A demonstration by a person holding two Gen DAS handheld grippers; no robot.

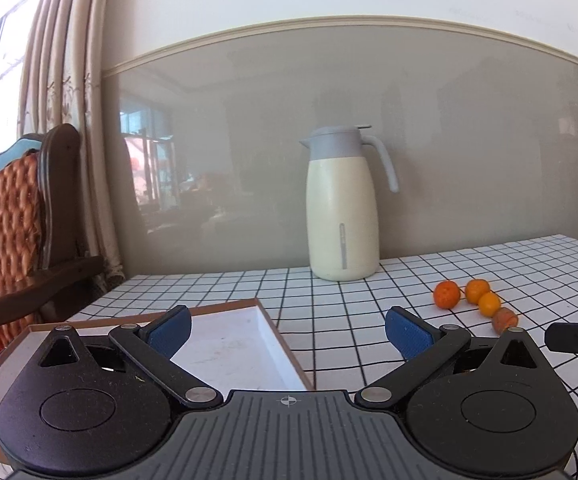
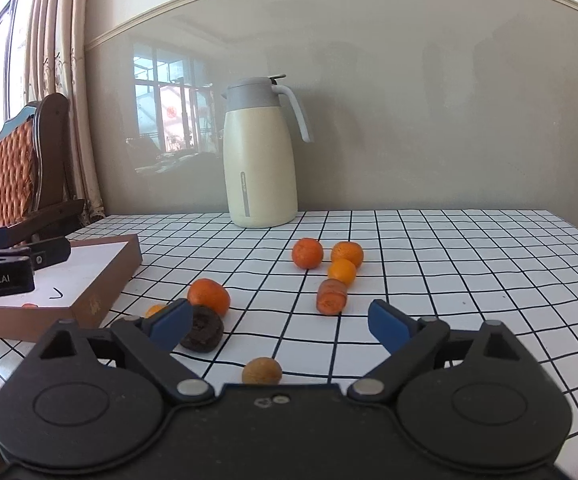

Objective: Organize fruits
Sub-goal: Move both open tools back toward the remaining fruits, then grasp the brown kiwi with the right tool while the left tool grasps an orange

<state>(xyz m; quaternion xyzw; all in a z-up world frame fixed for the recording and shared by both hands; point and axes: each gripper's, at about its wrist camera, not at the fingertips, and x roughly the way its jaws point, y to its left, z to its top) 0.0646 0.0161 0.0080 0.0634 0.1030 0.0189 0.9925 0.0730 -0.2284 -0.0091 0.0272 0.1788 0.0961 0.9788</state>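
Both hand-held grippers are hovering wide open and empty, left hand-held gripper (image 1: 287,330) over the shallow box (image 1: 267,330), right hand-held gripper (image 2: 281,322) facing tangerines (image 2: 307,253) right of it, likely for loading.

Looks like home, maybe dining room. Table with checked cloth (image 2: 449,248), cream water jug (image 2: 259,160) at far wall. Long curtains (image 1: 69,80) and sunny window (image 2: 1,40) on left, wooden chair with woven cushion (image 1: 5,216) beside them.
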